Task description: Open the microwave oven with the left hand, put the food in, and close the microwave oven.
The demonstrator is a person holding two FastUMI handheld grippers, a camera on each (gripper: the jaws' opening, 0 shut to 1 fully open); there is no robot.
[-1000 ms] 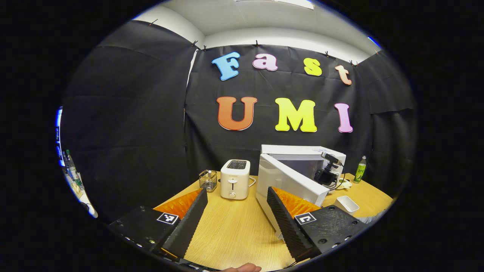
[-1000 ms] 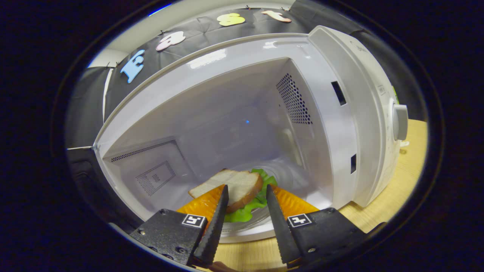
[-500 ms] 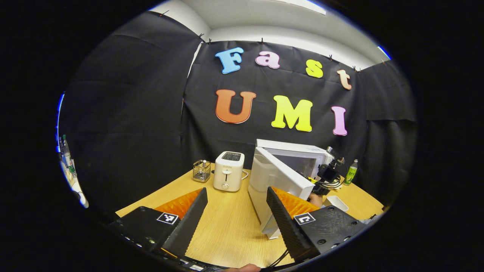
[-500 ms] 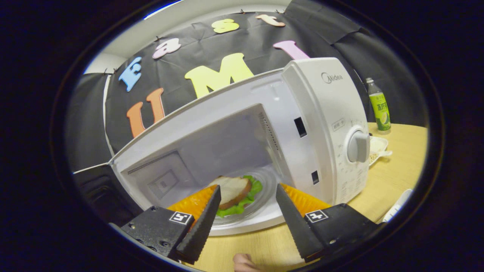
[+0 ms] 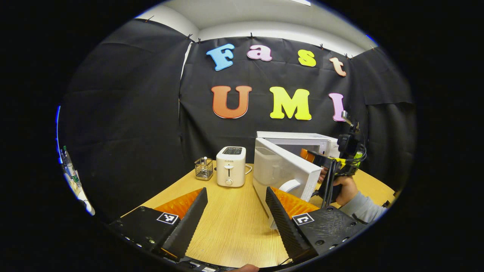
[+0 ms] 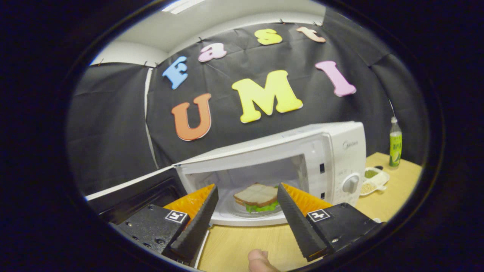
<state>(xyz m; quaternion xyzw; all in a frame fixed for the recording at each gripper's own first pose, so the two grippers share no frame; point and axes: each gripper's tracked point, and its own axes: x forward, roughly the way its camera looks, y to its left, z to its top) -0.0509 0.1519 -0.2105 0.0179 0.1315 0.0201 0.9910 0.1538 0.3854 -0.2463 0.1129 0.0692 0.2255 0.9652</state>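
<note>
The white microwave (image 6: 340, 151) stands with its door (image 6: 132, 190) swung open to the left. Inside, a sandwich (image 6: 256, 194) of bread and lettuce lies on the glass turntable (image 6: 261, 212). My right gripper (image 6: 247, 187) is open and empty, outside the cavity, in front of the sandwich. My left gripper (image 5: 236, 190) hangs open over the wooden table (image 5: 230, 226), empty, with the open door (image 5: 281, 172) just beyond its right finger. In the left gripper view, a hand (image 5: 346, 187) holds the right gripper (image 5: 308, 154) near the microwave (image 5: 298, 139) opening.
A white toaster (image 5: 230, 172) and a small wire basket (image 5: 204, 169) stand left of the microwave. A green bottle (image 6: 395, 145) and a small white dish (image 6: 372, 180) sit to its right. A thumb (image 6: 259, 260) shows at the bottom edge.
My right gripper has drawn back out of the microwave and opened wider, leaving the sandwich on the turntable. The left gripper has shifted only slightly and stays open.
</note>
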